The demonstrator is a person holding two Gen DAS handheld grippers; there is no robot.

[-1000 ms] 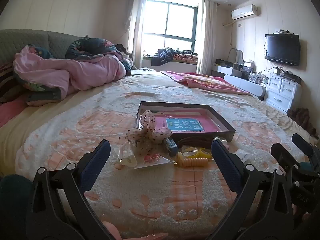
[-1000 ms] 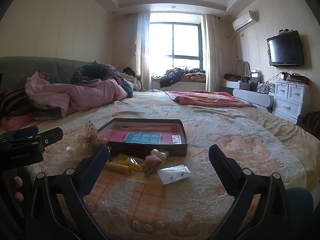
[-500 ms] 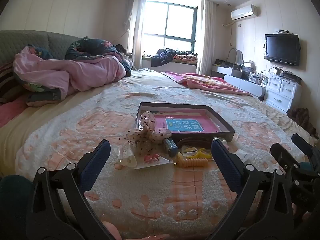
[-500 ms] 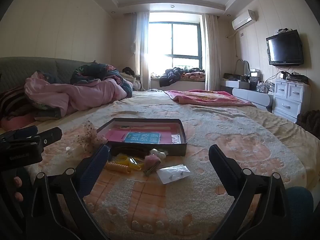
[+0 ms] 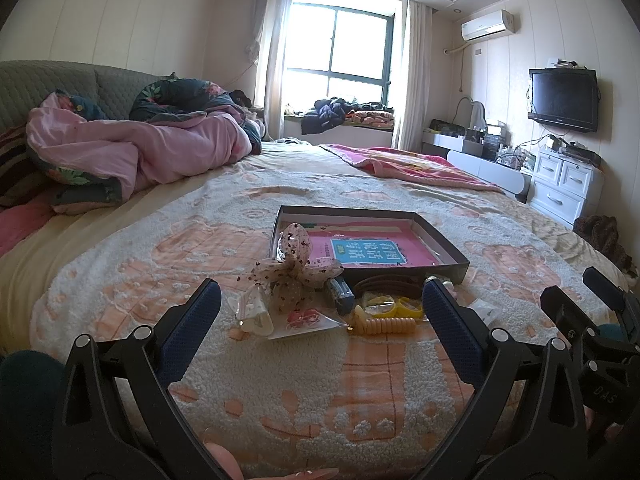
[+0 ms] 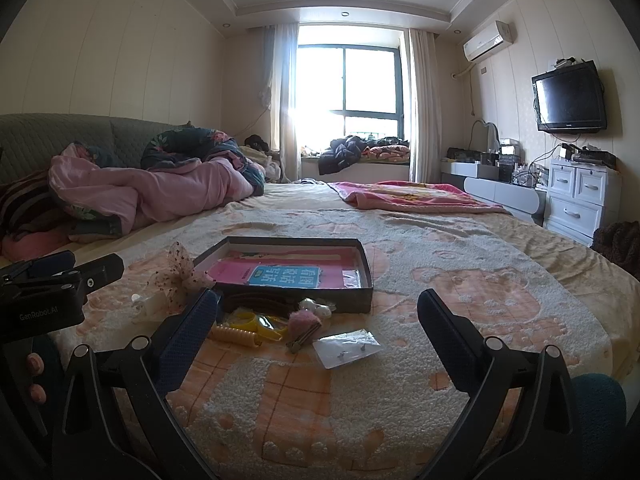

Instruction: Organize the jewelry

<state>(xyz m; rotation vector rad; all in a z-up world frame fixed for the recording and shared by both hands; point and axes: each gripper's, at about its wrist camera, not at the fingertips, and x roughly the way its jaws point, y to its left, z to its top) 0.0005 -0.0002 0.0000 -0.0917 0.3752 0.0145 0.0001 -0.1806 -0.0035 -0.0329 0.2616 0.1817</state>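
Jewelry point(image 5: 360, 312) heaped on bed point(image 5: 280, 392) against box point(image 5: 448, 268) front: bow point(image 5: 296, 276), yellow coil point(image 5: 386, 325), bagged earrings point(image 6: 346, 347). Left tool point(image 5: 320, 332) spread wide, holding nothing, short of heap. Right tool point(image 6: 318, 328) likewise spread, bare, hovering near bag.

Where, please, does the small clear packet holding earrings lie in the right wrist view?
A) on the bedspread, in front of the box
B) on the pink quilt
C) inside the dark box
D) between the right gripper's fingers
A: the clear packet lies flat on the bedspread, nearer the camera than the dark box, apart from the open right gripper.
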